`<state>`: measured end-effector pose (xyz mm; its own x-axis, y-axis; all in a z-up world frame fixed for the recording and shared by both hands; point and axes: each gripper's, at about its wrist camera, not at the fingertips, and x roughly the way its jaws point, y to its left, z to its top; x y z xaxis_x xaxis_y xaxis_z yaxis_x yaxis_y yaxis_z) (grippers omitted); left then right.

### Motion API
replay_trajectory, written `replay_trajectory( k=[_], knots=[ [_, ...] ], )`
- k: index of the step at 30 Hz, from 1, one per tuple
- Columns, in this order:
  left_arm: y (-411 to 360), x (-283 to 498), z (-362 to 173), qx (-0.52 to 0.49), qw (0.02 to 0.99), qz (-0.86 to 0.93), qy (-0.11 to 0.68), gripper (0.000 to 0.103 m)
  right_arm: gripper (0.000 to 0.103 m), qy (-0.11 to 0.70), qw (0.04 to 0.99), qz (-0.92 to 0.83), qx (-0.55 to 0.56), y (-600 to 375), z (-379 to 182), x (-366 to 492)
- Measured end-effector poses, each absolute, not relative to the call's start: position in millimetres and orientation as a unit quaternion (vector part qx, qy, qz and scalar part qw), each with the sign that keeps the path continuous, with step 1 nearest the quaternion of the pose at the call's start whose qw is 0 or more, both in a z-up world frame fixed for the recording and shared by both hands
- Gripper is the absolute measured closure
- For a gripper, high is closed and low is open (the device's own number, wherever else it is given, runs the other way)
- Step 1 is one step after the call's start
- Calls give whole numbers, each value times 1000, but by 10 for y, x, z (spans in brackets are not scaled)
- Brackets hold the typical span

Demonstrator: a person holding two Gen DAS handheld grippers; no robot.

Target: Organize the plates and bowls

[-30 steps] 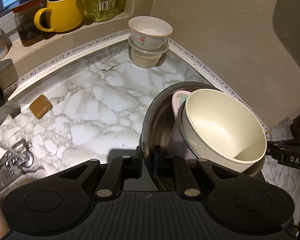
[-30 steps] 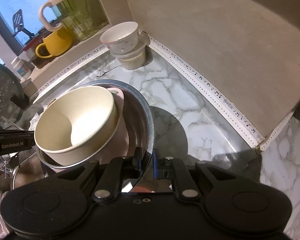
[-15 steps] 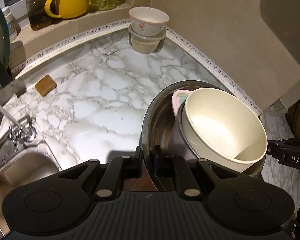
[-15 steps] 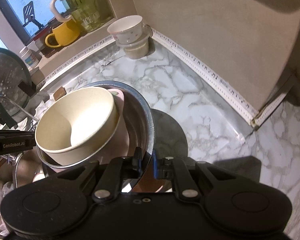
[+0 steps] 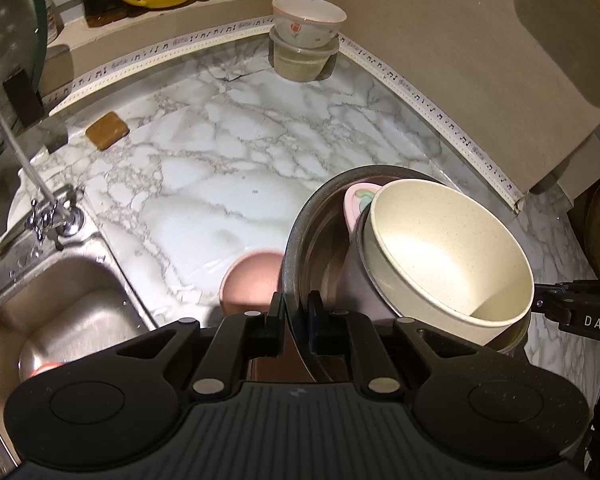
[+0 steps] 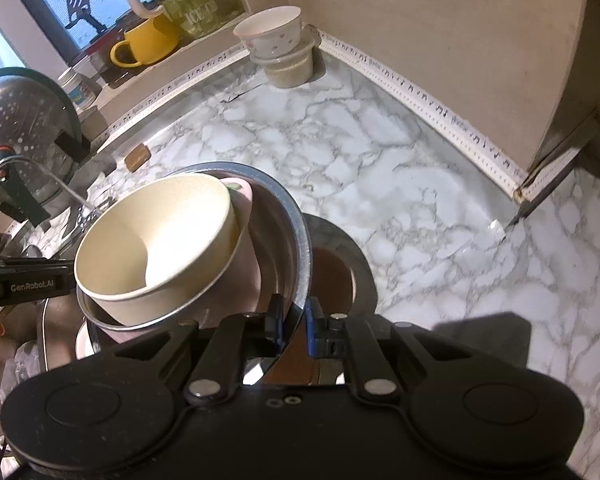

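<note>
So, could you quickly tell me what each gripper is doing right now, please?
Left gripper: closed on the rim of the metal bowl.
Right gripper: closed on the opposite rim of the same bowl.

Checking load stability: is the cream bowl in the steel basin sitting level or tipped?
Tipped. The cream bowl leans on a pink dish inside the steel basin, its rim slanted and its mouth angled sideways; it is empty.
</note>
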<state>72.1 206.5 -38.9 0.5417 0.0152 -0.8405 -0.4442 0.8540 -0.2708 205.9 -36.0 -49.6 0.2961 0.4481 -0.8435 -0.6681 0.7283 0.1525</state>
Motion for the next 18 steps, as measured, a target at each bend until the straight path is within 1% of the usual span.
replay_trajectory(
  k=[18],
  knots=[
    [1888, 441, -616, -228, 842, 145, 466, 93, 91, 498, 786, 348, -119, -469, -745, 1820]
  ],
)
